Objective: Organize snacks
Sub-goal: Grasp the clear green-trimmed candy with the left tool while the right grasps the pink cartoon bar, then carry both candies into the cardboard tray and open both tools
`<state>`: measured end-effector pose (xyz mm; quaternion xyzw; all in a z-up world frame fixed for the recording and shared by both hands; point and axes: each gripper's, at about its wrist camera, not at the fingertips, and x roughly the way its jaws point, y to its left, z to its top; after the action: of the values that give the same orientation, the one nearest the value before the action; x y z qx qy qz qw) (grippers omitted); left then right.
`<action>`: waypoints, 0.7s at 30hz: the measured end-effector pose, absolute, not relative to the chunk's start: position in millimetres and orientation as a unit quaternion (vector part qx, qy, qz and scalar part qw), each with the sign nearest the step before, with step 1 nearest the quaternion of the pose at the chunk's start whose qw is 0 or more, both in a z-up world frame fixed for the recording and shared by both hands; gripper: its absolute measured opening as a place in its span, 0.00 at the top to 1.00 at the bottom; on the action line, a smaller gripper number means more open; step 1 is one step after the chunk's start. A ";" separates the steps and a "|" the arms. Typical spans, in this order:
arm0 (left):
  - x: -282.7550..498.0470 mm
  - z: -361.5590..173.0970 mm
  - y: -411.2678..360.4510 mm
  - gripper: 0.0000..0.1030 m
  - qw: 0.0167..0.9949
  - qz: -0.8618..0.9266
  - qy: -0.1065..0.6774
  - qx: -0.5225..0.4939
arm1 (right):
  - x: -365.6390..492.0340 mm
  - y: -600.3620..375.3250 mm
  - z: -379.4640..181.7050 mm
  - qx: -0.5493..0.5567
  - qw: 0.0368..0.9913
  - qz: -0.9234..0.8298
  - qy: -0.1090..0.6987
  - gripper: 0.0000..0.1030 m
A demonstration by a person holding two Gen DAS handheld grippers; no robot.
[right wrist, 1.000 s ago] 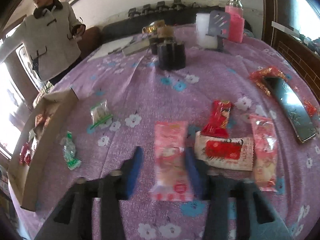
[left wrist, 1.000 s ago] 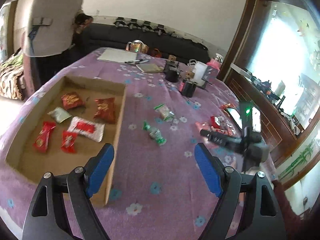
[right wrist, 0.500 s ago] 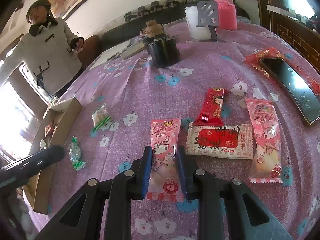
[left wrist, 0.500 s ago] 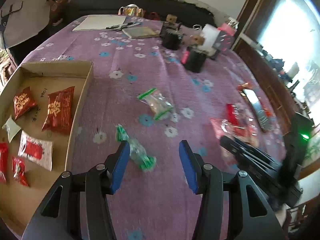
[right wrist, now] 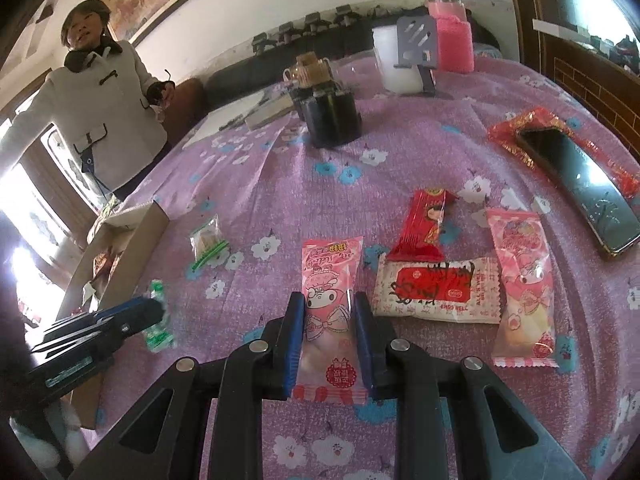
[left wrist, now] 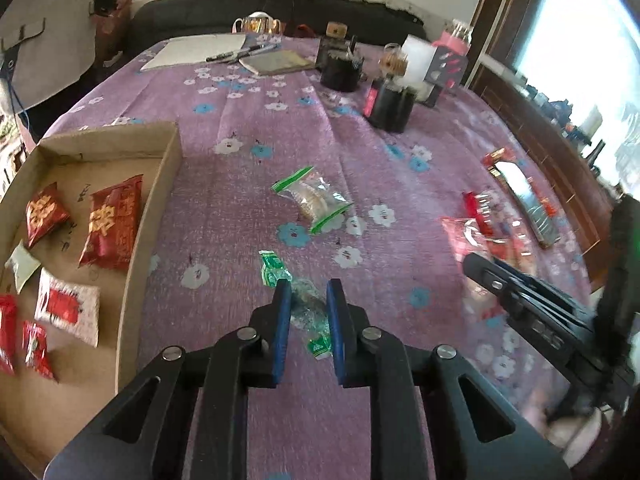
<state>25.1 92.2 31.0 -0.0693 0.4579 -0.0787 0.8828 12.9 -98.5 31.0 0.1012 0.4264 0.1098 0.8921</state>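
My left gripper (left wrist: 306, 292) is shut on a clear green-ended candy packet (left wrist: 304, 304) lying on the purple cloth, just right of the cardboard box (left wrist: 156, 200) that holds several red and white snacks. My right gripper (right wrist: 326, 304) is shut on a pink cartoon snack packet (right wrist: 330, 280) lying flat on the cloth. Beside it lie a white-and-red packet (right wrist: 438, 292), a red packet (right wrist: 424, 226) and a second pink packet (right wrist: 524, 284). A clear zip bag of biscuits (left wrist: 316, 198) lies in mid-table.
A phone on red foil (right wrist: 576, 176) lies at the right. Black pots (right wrist: 332, 120), a white tub and a pink bottle (right wrist: 450, 28) stand at the back. Notebooks and pens (left wrist: 240, 54) lie far back. A person in a white coat (right wrist: 100, 104) stands at the far left.
My left gripper dropped onto the green-ended candy and closed from wide open to shut on it. My right gripper closed further on the pink packet.
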 end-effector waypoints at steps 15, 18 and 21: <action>-148.7 132.7 257.3 0.85 0.935 0.034 0.308 -0.171 | -5.0 -42.5 50.5 0.084 0.890 0.156 0.420 0.76; -161.7 131.8 290.7 0.85 0.934 0.068 0.294 -0.190 | -9.2 6.0 68.4 0.072 0.887 0.204 0.409 0.76; -164.3 126.5 307.4 0.85 0.933 0.075 0.288 -0.203 | -18.0 52.8 80.7 0.039 0.885 0.243 0.394 0.77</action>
<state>-164.3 307.4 126.5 -0.2035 0.2884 0.0748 0.9326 -18.0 52.8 80.7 0.0393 0.3943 0.2433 0.8853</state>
